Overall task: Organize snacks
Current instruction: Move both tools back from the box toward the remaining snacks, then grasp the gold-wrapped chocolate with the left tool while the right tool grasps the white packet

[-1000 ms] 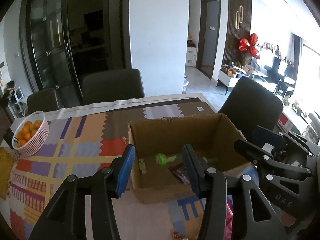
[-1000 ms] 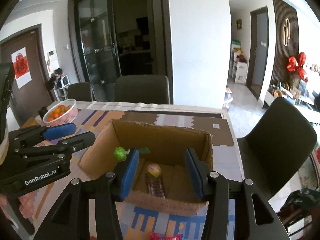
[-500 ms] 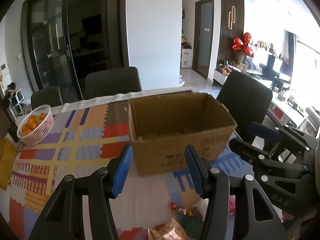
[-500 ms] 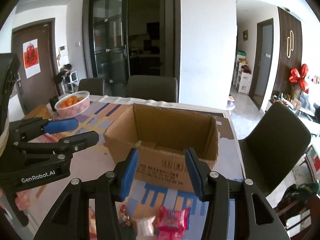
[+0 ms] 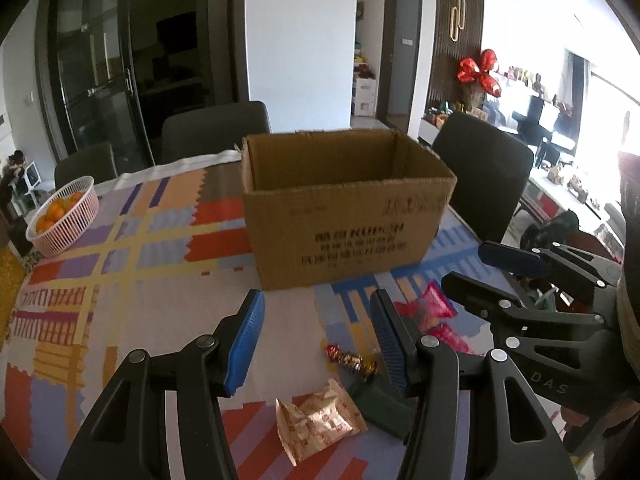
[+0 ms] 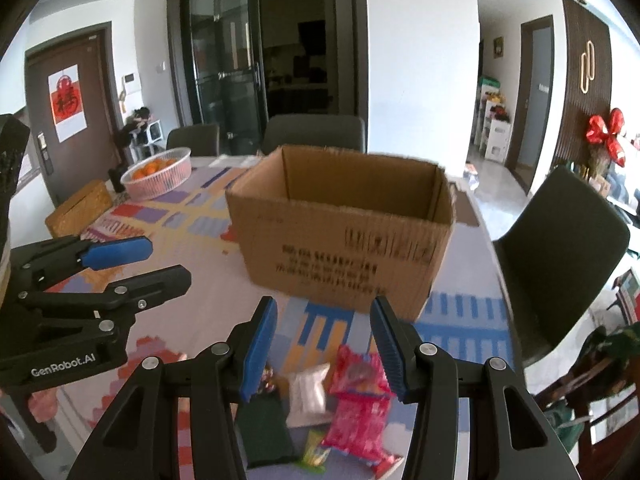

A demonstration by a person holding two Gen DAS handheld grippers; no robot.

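Bright daylight filled the dining room, where a patchwork-patterned tabletop [image 5: 132,240] carried an open cardboard box [image 5: 344,208] as its centrepiece. Loose snacks lay on the near side of the box: a gold-foil packet [image 5: 320,420], a dark green packet [image 5: 380,404], a small twisted candy [image 5: 352,358] and pink-red packets [image 6: 360,404], all outside the box and close together. A pink basket of oranges [image 5: 64,216] sat well to the left of the box, and dark chairs [image 5: 484,176] stood behind and to the right of it.

Both tongs were spread wide and held nothing. The left tongs [image 5: 318,344] hovered above the candy and foil packet; the right tongs [image 6: 324,350] hovered above the pink-red packets and a clear white wrapper [image 6: 306,390].

The likely next move was picking a packet for the box. Because the snacks overlapped, a careless close could have pinched two wrappers at once or nudged neighbours off the near edge. The slick foil could have slipped from the pads during the lift, and a low carry might have caught the near wall of the box.
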